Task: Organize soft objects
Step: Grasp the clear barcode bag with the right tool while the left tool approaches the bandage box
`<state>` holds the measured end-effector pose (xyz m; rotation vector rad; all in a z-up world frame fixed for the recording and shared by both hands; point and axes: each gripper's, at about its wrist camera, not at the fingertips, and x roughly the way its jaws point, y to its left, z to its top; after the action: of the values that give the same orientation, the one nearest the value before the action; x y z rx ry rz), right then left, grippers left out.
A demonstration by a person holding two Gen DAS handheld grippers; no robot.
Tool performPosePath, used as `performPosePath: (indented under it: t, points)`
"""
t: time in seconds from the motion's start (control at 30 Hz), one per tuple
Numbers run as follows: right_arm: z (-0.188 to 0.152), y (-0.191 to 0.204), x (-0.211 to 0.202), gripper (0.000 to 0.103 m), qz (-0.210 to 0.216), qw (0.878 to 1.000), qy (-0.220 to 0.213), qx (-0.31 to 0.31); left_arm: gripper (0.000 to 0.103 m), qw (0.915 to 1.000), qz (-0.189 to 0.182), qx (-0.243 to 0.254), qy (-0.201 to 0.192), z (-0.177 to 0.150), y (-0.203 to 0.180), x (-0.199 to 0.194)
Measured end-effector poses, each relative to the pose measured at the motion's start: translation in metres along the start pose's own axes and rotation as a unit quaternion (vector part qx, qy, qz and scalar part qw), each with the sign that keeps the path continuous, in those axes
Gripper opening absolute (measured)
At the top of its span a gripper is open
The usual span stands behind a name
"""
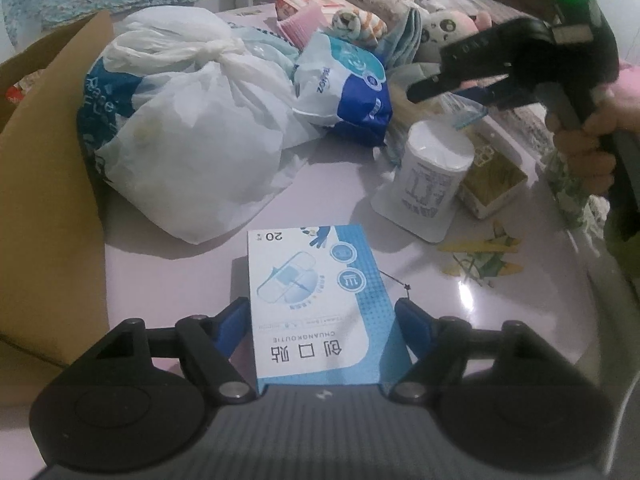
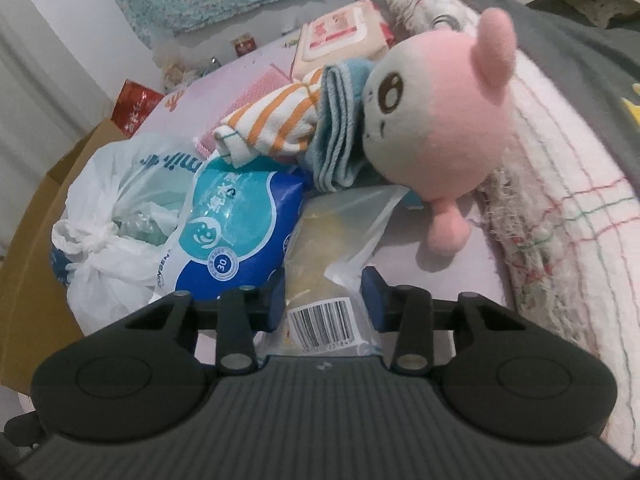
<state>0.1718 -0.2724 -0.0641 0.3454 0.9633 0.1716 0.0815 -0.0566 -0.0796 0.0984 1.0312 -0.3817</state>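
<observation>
In the left wrist view my left gripper (image 1: 322, 316) has its blue pads against both long sides of a blue and white plaster box (image 1: 316, 280), shut on it just above the pale table (image 1: 340, 208). My right gripper (image 2: 325, 300) is shut on a crumpled clear plastic bag (image 2: 340, 220) with a barcode label and yellowish contents. From the left wrist view the right gripper (image 1: 448, 92) hangs at the upper right in a person's hand (image 1: 588, 148). A pink and white plush toy (image 2: 440, 112) lies just beyond the bag, beside a folded blue towel (image 2: 340, 132) and a striped cloth (image 2: 272, 124).
A knotted white plastic bag (image 1: 180, 152) and a blue tissue pack (image 1: 344, 80) lie mid-table. A cardboard box (image 1: 48, 200) stands at the left edge. A white tub (image 1: 432, 168) and a small open carton (image 1: 492, 176) sit on the right. A fluffy blanket (image 2: 560, 200) borders the right side.
</observation>
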Motion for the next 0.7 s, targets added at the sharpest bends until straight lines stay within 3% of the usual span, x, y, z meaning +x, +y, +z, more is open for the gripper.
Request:
performPosePath:
  t: [0.3,0.7]
  points:
    - [-0.006,-0.004,-0.041,0.033,-0.004,0.998,-0.054,0.021,0.079,0.9993,-0.013,-0.018,-0.031,0.0,0.007,-0.025]
    - [-0.044,-0.02,-0.122,0.032,0.044,0.983,-0.151,0.093,0.079,0.9938,-0.057,-0.035,-0.089,0.001,0.015,-0.061]
